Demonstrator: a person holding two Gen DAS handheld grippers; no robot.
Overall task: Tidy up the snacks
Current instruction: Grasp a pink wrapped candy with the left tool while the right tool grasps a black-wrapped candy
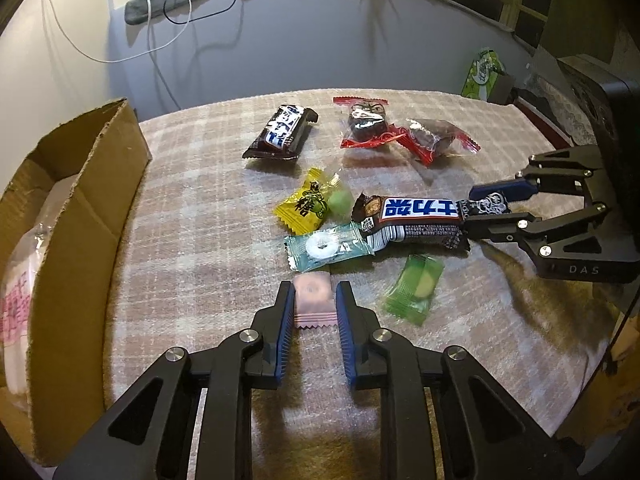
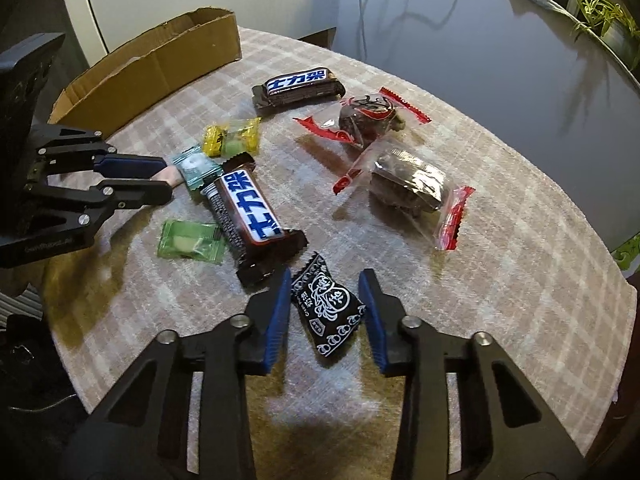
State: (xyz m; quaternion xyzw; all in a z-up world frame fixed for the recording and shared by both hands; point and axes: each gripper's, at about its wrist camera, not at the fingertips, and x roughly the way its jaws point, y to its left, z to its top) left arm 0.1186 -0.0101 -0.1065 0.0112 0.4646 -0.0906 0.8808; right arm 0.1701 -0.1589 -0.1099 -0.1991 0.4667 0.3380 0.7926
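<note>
Snacks lie scattered on a checked tablecloth (image 1: 192,216). My left gripper (image 1: 314,300) has its blue pads on both sides of a small pink candy packet (image 1: 313,303) and touches its edges; the packet also shows in the right wrist view (image 2: 170,176). My right gripper (image 2: 325,306) is open around a black-and-white candy (image 2: 326,314), with gaps on both sides; it shows in the left wrist view (image 1: 486,205). A chocolate bar (image 2: 244,212) lies just beyond it. A cardboard box (image 1: 80,216) stands at the left.
Other snacks: a second chocolate bar (image 1: 280,133), two red-ended packets (image 1: 366,126) (image 1: 436,138), a yellow candy (image 1: 308,204), a teal mint (image 1: 326,246), a green candy (image 1: 416,288). A green packet (image 1: 482,74) stands beyond the table. Cables hang on the back wall.
</note>
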